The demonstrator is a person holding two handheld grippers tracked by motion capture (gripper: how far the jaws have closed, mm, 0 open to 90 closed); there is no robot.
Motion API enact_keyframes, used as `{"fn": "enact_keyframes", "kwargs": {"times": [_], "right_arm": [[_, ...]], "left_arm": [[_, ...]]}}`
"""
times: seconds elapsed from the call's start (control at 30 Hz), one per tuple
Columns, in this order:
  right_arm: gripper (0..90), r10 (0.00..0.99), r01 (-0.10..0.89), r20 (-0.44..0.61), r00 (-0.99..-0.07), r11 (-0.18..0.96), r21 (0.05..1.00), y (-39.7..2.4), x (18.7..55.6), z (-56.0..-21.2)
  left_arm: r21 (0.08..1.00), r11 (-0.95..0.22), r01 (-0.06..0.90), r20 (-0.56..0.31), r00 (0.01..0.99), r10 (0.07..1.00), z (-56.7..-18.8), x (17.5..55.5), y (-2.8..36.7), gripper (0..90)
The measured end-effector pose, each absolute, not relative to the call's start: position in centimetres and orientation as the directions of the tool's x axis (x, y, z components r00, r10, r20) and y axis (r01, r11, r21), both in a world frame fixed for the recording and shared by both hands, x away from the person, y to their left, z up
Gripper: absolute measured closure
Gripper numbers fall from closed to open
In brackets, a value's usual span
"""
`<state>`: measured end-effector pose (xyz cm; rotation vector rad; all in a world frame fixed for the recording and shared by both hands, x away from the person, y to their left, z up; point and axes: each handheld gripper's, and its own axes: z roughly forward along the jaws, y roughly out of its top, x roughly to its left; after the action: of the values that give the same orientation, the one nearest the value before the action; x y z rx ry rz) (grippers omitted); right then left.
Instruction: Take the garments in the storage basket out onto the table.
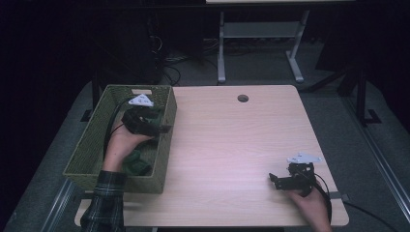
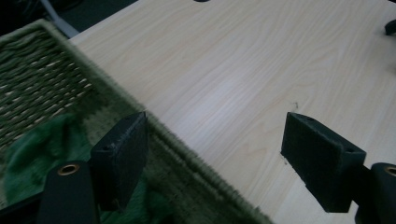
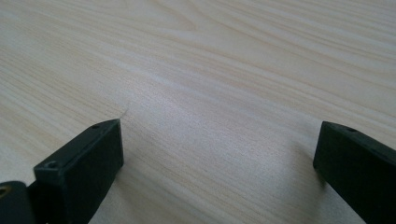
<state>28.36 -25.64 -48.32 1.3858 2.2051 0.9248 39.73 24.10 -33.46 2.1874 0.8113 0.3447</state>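
Green cloth [image 2: 42, 144]: lying in woven basket [image 1: 92, 145], beneath left gripper [image 2: 215, 154], jaws spread, empty, straddling basket rim. Right gripper [image 3: 215, 158]: resting spread over table [image 1: 232, 145]. Advising lifting clear of rim.

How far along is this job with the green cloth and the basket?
The dark green cloth already lies inside the woven green basket. The left gripper hangs over the basket's rim with jaws wide apart, holding nothing. The right gripper rests open on the light wooden table. What is left, if anything, I cannot tell.
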Motion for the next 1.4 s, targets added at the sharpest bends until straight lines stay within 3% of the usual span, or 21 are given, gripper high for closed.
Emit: {"fn": "enact_keyframes", "kwargs": {"times": [0.5, 0.87, 1.4], "right_arm": [[1.4, 0.891, 0.646, 0.029, -0.453, 0.305, 0.700, -25.6, 28.3, -48.3], [1.4, 0.887, 0.640, 0.026, -0.461, 0.312, 0.702, -25.6, 28.3, -48.3], [1.4, 0.884, 0.638, 0.025, -0.466, 0.316, 0.702, -25.6, 28.3, -48.3]], "left_arm": [[0.695, -0.503, 0.514, 0.015, 0.689, 0.724, -35.0, 40.3, 28.4, 41.8], [0.612, -0.544, 0.574, 0.029, 0.671, 0.741, -37.4, 41.0, 29.1, 48.3], [0.492, -0.580, 0.649, 0.021, 0.657, 0.754, -40.9, 42.0, 29.3, 50.0]]}}
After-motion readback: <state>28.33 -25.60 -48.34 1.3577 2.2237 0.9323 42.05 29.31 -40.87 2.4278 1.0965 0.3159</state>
